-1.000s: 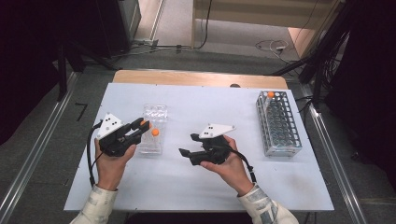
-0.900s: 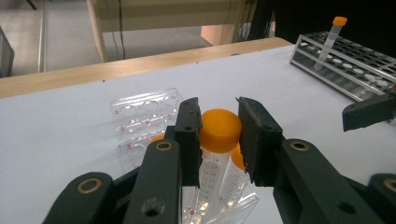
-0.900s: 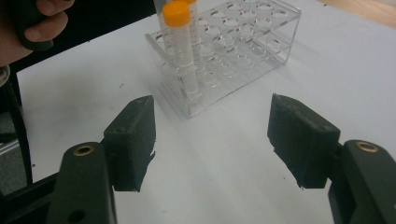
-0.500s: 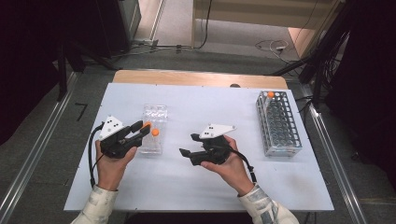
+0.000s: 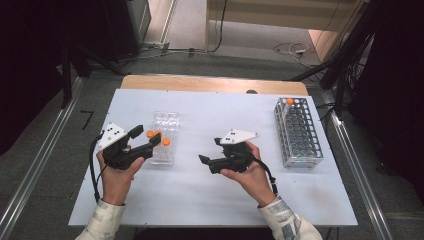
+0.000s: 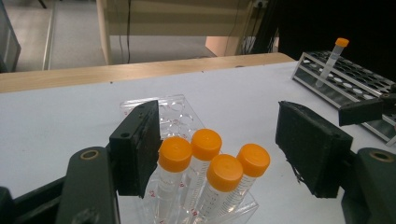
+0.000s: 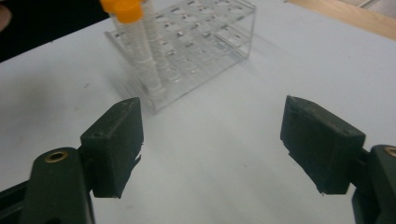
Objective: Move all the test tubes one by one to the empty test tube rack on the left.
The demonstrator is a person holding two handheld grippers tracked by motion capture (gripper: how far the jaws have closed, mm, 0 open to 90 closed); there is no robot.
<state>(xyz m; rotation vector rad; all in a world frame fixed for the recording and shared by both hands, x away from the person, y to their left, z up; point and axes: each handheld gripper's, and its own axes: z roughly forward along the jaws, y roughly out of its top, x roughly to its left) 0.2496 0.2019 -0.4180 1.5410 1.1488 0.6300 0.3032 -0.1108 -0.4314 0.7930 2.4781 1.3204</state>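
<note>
On the table's left side, your left gripper (image 5: 146,140) is spread wide around the four orange-capped tubes (image 6: 212,161) in the clear rack (image 5: 164,132), one pad touching a cap; it has edged closer since a second ago. Your right gripper (image 5: 212,151) hovers mid-table, wide open, empty. Tube graduations are unreadable. A metal rack (image 5: 297,132) stands right.

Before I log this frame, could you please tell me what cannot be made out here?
- Left gripper view: bottoms of the orange-capped clear plastic tubes, cut by the lower edge.
- Right gripper view: orange caps cropped by the top edge.
- High view: contents of the grey metal wire rack, too small.
</note>
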